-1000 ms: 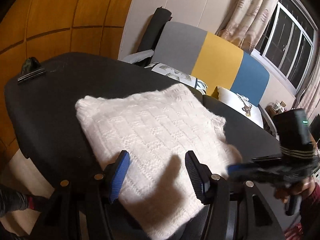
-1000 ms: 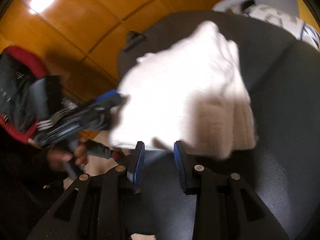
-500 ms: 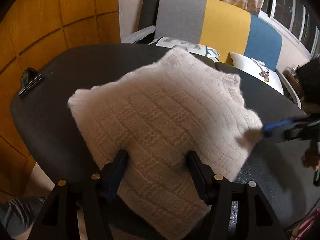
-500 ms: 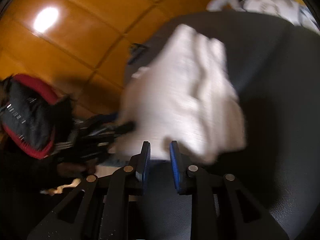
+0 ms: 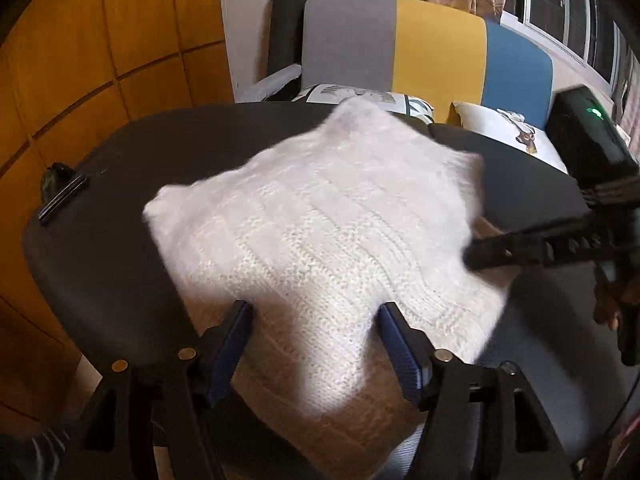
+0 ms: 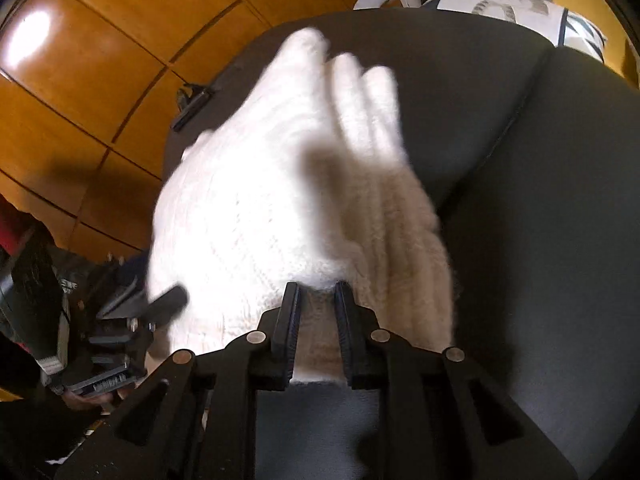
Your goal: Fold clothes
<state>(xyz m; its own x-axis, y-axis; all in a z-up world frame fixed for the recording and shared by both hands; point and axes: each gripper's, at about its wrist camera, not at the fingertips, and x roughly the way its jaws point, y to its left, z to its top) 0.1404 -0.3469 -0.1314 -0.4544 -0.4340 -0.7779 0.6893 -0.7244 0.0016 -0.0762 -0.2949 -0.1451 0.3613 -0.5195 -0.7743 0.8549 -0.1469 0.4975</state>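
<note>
A folded white knitted sweater [image 5: 320,240] lies on a black table [image 5: 120,272]; it also shows in the right wrist view [image 6: 260,200], blurred. My left gripper [image 5: 316,320] is open, its blue-padded fingers astride the sweater's near edge. My right gripper [image 6: 316,296] is shut on the sweater's edge, the knit pinched between its jaws. The right gripper shows from the side in the left wrist view [image 5: 560,240], at the sweater's right edge.
A black clip [image 5: 60,196] lies at the table's far left edge. Behind the table stands a grey, yellow and blue sofa [image 5: 432,60] with printed cushions [image 5: 516,132]. Orange wood panelling [image 5: 100,60] is on the left, a window on the right.
Both grippers moved in onto the sweater. The right gripper narrowed and closed on its edge. The sweater shifted and bunched up slightly.
</note>
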